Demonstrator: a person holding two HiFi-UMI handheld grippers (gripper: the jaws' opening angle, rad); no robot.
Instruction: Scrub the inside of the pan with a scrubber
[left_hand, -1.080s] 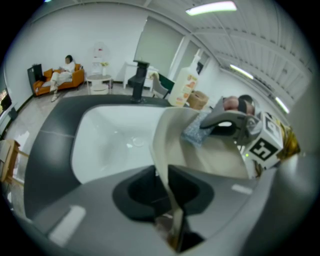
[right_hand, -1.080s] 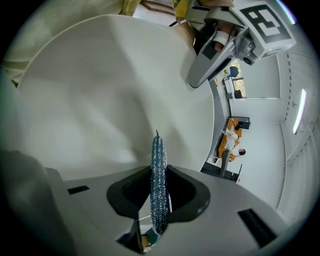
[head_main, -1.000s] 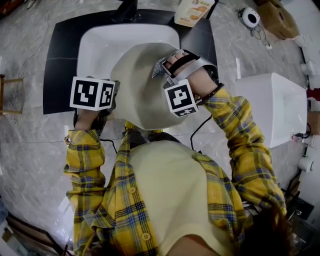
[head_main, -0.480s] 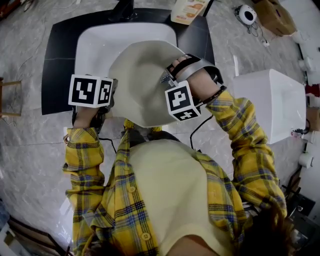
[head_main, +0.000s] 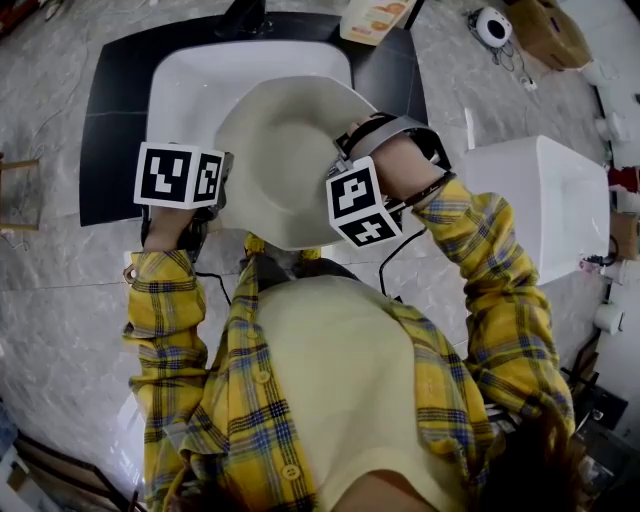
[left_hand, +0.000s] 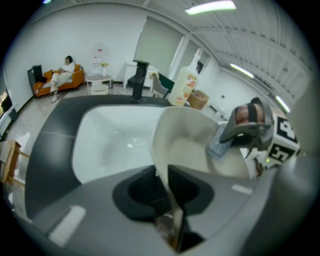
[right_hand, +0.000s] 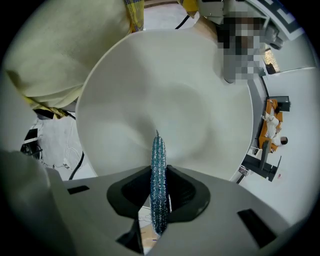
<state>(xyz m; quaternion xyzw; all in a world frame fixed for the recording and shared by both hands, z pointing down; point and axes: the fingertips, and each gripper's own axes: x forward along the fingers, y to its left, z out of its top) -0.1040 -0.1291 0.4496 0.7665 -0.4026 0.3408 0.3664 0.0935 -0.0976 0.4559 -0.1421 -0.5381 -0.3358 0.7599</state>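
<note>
The left gripper (left_hand: 167, 182) pinches the edge of the round cream pan (head_main: 285, 160) and holds it tipped up over the white sink (head_main: 200, 85) in the black table (head_main: 115, 130). The right gripper (right_hand: 159, 172) squeezes the sparkly blue scrubber (right_hand: 158, 150). It has just slid a little across the pan's inside, so I think the scrubbing is going on.

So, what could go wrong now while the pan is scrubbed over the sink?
The left gripper holds the pan only by its thin rim, tilted over the sink; scrubbing pressure might twist it loose. The scrubber is pinched edge-on in the right gripper, so it could slip out.
</note>
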